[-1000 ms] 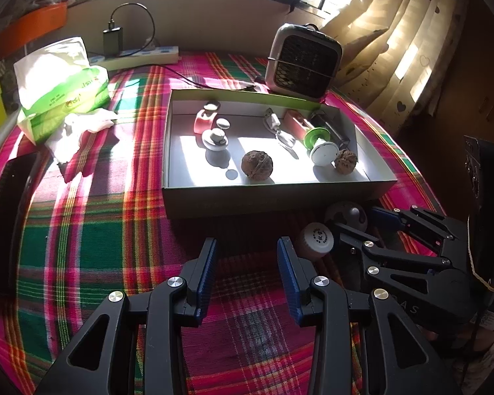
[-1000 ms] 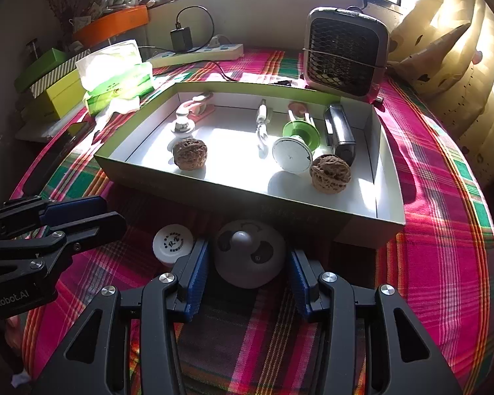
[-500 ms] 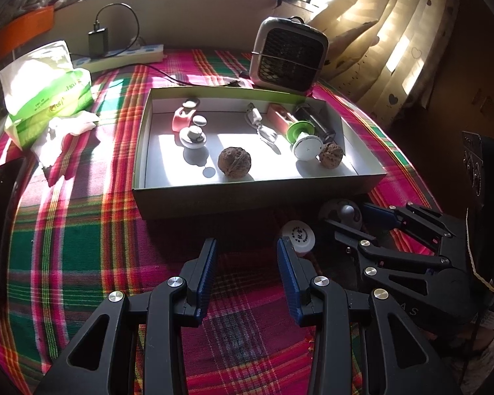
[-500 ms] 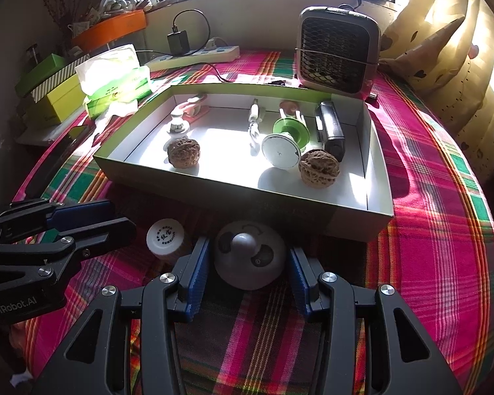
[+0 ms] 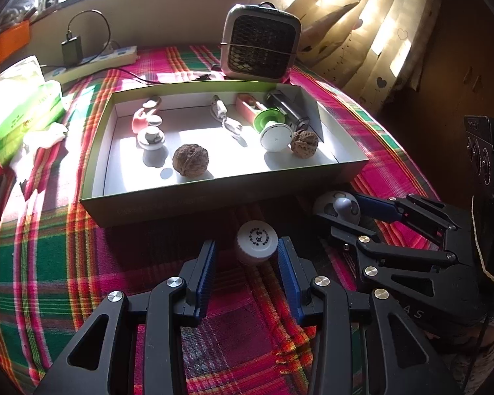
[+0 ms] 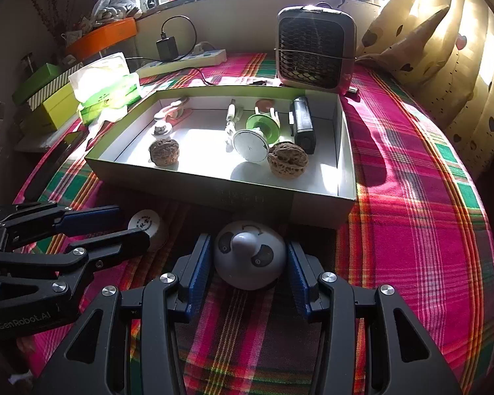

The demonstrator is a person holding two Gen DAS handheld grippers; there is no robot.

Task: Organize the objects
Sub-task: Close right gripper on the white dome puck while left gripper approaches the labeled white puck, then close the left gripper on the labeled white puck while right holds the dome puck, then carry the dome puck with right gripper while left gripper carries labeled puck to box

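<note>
A small white-capped bottle (image 5: 257, 243) stands on the plaid cloth in front of the open box (image 5: 214, 204). My left gripper (image 5: 246, 244) is open around it, with a gap on the left side. Just to the right, a white dome-shaped gadget (image 6: 249, 255) with a grey knob rests on the cloth. My right gripper (image 6: 249, 244) is shut on it, both blue pads against its sides. In the right wrist view the left gripper (image 6: 131, 225) and the bottle (image 6: 146, 227) sit at the left. The box holds two walnuts (image 5: 190, 160) (image 5: 304, 144), a green-and-white spool (image 5: 273, 131) and other small items.
A small heater fan (image 5: 260, 41) stands behind the box. A green tissue pack (image 5: 23, 105) and a power strip (image 5: 95, 62) lie at the back left. Curtains and a cushion (image 6: 411, 42) close the right side. Stacked boxes (image 6: 46, 98) sit far left.
My left gripper has slid to the right, so the bottle now sits between its fingers. The right gripper keeps its grip on the dome and has shifted slightly with it.
</note>
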